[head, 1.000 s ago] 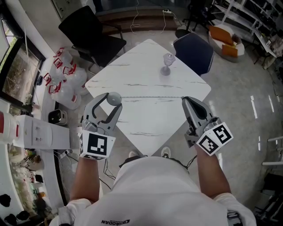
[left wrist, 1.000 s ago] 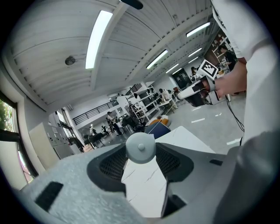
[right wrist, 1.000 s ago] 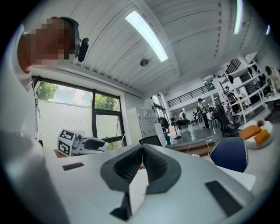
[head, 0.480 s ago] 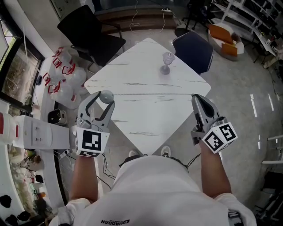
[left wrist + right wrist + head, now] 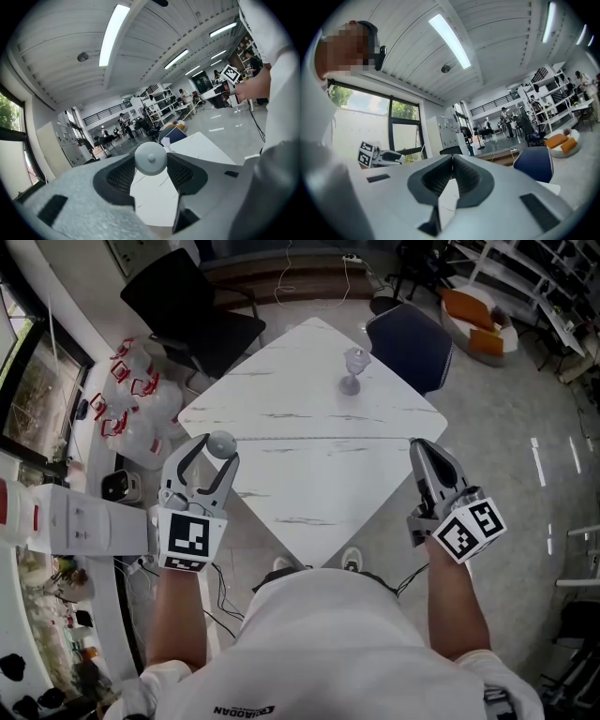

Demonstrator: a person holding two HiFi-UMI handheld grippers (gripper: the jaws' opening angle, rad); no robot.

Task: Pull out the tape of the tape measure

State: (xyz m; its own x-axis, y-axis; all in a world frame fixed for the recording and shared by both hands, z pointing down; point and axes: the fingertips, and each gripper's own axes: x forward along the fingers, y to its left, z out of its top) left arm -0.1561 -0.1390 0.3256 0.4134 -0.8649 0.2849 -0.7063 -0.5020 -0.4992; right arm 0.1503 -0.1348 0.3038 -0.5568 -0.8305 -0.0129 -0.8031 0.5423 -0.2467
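The tape measure (image 5: 221, 441) is a small round grey case, held over the white table's (image 5: 309, 493) left edge. My left gripper (image 5: 217, 444) is shut on it. In the left gripper view the case (image 5: 151, 158) fills the gap between the jaw tips. A thin pale tape (image 5: 323, 441) runs from the case across the table to my right gripper (image 5: 418, 445), which is shut at the table's right edge. The right gripper view shows its jaws (image 5: 451, 159) pressed together, and the tape end cannot be made out there.
A clear stemmed glass (image 5: 350, 371) stands on the far part of the table. A black chair (image 5: 192, 310) and a blue chair (image 5: 411, 348) sit behind the table. Water jugs (image 5: 136, 399) crowd the floor at the left.
Both grippers have moved apart: the left one with the case went left, the right one went right. The pale tape between them is longer now.
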